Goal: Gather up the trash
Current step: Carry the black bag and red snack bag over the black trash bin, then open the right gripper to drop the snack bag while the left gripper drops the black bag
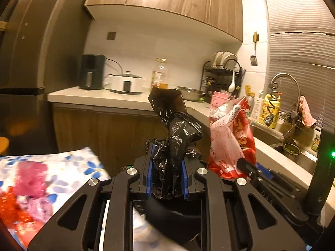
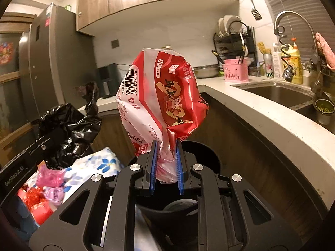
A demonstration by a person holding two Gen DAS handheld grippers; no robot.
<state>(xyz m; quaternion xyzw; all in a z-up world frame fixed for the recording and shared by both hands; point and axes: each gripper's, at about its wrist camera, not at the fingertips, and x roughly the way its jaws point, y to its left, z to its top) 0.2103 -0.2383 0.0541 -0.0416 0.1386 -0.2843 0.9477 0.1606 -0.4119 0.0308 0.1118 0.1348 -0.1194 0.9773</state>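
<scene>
Holding a crumpled black bag point(image 1: 178, 138) in our left gripper point(image 1: 166, 167), we see its blue pads pressed narrow on the plastic, which rises above the fingers and droops below them. Our right gripper point(image 2: 166, 163) is clamped on the twisted end of a red and white snack bag point(image 2: 161, 98), which stands puffed up above the fingers and hides part of the counter point(image 2: 261, 113) behind. Just beyond the right fingers sits a dark round bin point(image 2: 207, 156), its mouth mostly covered by the gripper body. In the left wrist view the snack bag point(image 1: 230, 133) hangs beside the black bag, well blurred. A flowered cloth point(image 1: 62, 167) with pink and red wrappers point(image 2: 48, 179) lies to the left, cut off by the frame edge. The sink point(image 2: 278, 94) shows to the right.
</scene>
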